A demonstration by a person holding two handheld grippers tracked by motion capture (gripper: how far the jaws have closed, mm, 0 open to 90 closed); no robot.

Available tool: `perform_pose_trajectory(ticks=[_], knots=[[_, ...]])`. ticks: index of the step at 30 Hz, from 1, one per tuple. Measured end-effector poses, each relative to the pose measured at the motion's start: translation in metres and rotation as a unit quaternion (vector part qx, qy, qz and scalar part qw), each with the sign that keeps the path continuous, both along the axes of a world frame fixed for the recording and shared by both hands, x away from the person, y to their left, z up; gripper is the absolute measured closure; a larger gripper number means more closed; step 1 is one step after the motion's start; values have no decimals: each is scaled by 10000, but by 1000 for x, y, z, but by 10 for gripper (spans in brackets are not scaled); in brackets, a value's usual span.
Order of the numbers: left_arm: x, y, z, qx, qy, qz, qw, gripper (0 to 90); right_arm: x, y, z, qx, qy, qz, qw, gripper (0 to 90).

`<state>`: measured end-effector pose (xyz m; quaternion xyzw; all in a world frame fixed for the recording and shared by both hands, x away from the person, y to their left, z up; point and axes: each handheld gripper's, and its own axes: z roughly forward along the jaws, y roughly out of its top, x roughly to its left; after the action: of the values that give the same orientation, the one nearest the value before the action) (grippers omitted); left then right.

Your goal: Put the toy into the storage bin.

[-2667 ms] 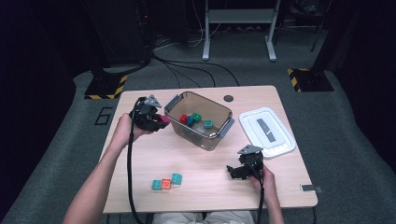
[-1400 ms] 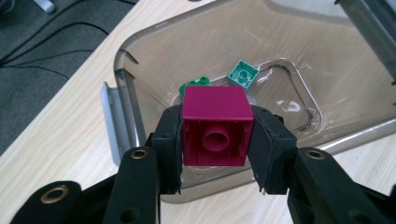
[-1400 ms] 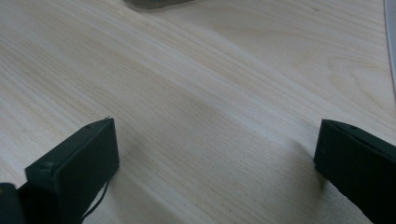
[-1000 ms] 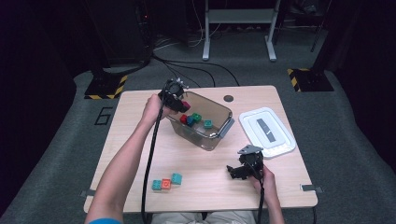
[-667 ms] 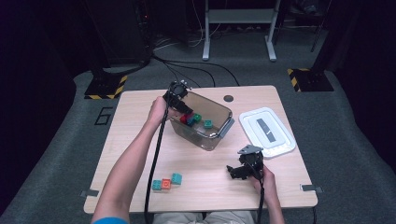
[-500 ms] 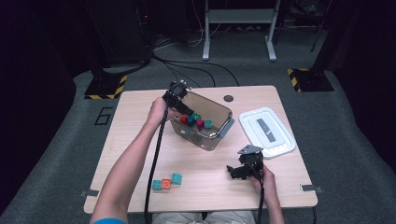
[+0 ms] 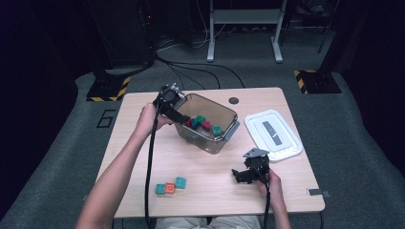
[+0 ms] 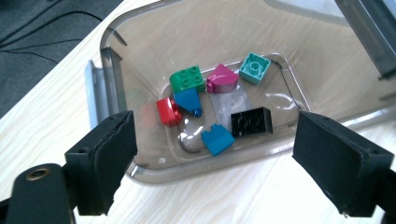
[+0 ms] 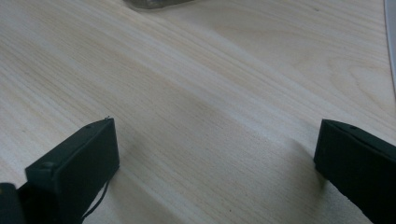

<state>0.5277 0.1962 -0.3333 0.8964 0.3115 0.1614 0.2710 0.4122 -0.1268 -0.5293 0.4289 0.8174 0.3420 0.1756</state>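
Our left tool (image 8: 212,163), at frame centre over the bin (image 7: 206,122), has just been opening its jaws; nothing sits between them, the bricks (image 8: 215,105) lying below. Our right tool (image 7: 248,172) rests wide, empty, on the worktop (image 7: 210,191); three bricks (image 7: 170,186) wait lower left.

Bricks (image 8: 215,102) in bin (image 7: 224,138); lid (image 7: 273,134) right; three bricks (image 7: 170,186) nearer.

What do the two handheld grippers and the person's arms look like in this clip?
Both the left gripper and right gripper are black, each with two blocky, flat-faced jaws. A black cable trails from each toward the person. The right one carries a grey three-cornered plate on top. The forearms are bare; no sleeves visible.
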Motion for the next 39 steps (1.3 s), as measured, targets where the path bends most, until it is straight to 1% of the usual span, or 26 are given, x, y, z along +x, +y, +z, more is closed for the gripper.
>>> perform_pose_trajectory(ticks=[5, 9, 11, 13, 17, 20, 21, 24, 25, 30, 32, 34, 36, 39], knots=[[-16, 11, 0, 4, -56, -12, 10000, 67, 0, 0, 0, 2, 5, -9, 10000, 0], [-27, 19, -1, -23, -116, -1, 9999, 65, 0, 0, 0, -2, -2, 0, 10000, 0], [-31, 24, -3, -58, -104, -6, 9999, 62, 0, 0, 0, -1, 1, -3, 10000, 0], [-36, 29, -5, -33, -126, 10, 9999, 60, 0, 0, 0, -1, -1, -2, 10000, 0], [-45, 36, -11, -53, -106, 22, 9999, 54, 0, 0, 0, 4, 6, -8, 10000, 0], [-53, 42, -18, -45, -82, 52, 9999, 52, 0, 0, 0, 4, 5, -10, 10000, 0], [-55, 44, -21, -17, -113, 71, 9999, 52, 0, 0, 0, 3, 4, -8, 10000, 0], [-61, 48, -30, -2, -23, 61, 10000, 56, 0, 0, 0, 0, -1, -4, 10000, 0], [-64, 49, -34, -15, -22, 64, 10000, 56, 0, 0, 0, 0, 1, -3, 10000, 0], [-73, 53, -53, -109, 139, 60, 9998, 57, 0, 0, 0, -2, -3, -2, 10000, 0], [-77, 54, -61, -139, 162, 82, 9997, 56, 0, 0, 0, 4, 6, -10, 10000, 0], [-80, 55, -68, -115, 228, 49, 9997, 56, 0, 0, 0, -2, -3, -2, 10000, 0], [-85, 54, -75, -7, 247, 26, 9997, 59, 0, 0, 0, 4, 5, -11, 10000, 0], [-89, 52, -82, -16, 321, -16, 9995, 63, 0, 0, 0, 4, 6, -13, 10000, 0]])
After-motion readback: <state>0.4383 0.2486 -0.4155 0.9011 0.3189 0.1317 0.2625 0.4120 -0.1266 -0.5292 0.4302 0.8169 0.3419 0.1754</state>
